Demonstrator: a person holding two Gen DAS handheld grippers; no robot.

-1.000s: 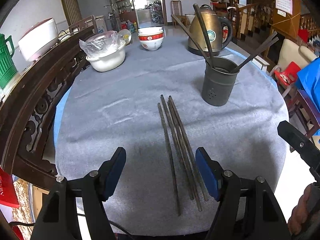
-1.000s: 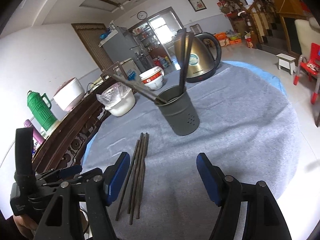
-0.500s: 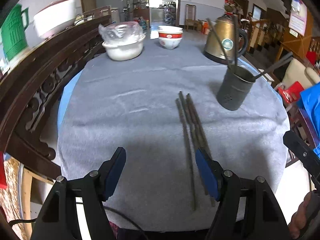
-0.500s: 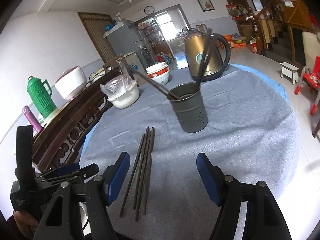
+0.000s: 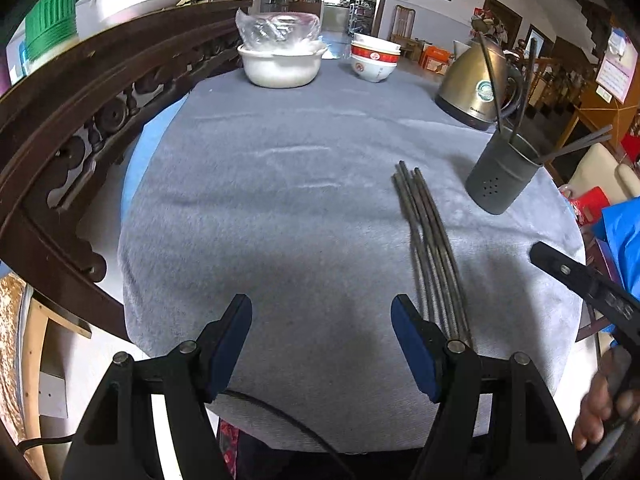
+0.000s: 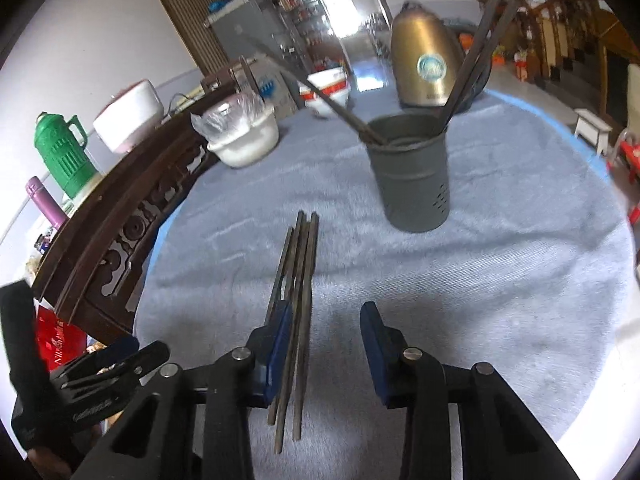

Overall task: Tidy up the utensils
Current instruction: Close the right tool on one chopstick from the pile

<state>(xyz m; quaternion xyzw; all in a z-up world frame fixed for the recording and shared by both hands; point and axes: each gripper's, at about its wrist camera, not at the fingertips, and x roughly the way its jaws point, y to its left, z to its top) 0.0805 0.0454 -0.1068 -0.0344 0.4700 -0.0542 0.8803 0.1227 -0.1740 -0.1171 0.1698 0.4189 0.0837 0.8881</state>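
Looking down my right tongs [image 6: 325,344], I see the bundle of dark chopsticks [image 6: 295,304] lying flat on the grey-clothed desk [image 6: 520,280], running away from me toward the far side. Their near ends sit between the blue pads, hard against the left pad [image 6: 278,344] and partly behind it, with open cloth between them and the right pad. These jaws are closing, but nothing is pinched yet; I cannot tell whether the left pad actually touches the sticks.

My left tongs [image 5: 322,344] are spread wide over bare cloth. From that camera the chopsticks [image 5: 430,240] lie just to the right of the right pad [image 5: 412,344], outside the gap, their near ends hidden behind that finger.

The grey utensil holder [image 6: 412,176] stands upright beyond the bundle and to its right, well apart from both tongs, with several sticks leaning out of it. A brass kettle [image 6: 426,64] stands behind it.
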